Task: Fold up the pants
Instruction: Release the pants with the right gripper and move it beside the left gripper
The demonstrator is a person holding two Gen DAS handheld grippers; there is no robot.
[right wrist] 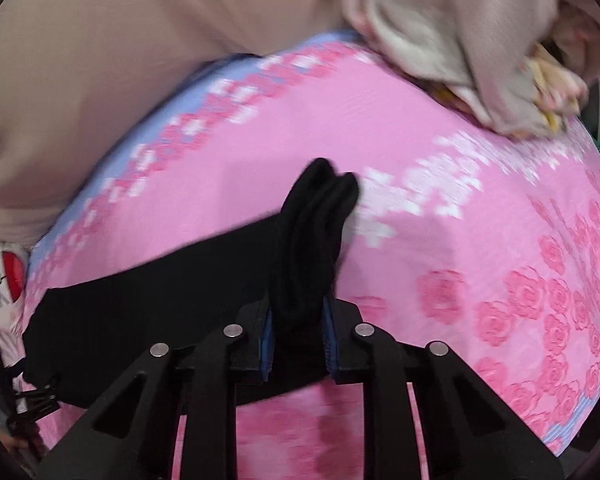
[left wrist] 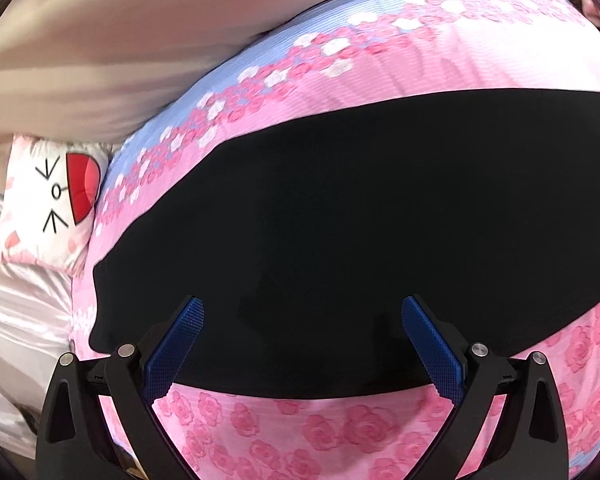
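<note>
The black pants [left wrist: 340, 220] lie spread on a pink rose-print bedspread [left wrist: 300, 432] edged in blue. The right gripper [right wrist: 298, 320] pinches a bunched fold of them; the left gripper [left wrist: 302, 316] hovers spread wide above. A cartoon pillow [left wrist: 48, 204] sits beside beige curtains [left wrist: 120, 40].

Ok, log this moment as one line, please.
task: fold pants | left gripper: open above black pants | right gripper: shut on bunched pants end | surface: pink rose bedspread

Prob. bedroom: floral bedspread [left wrist: 340, 432], cartoon pillow [left wrist: 48, 200]
</note>
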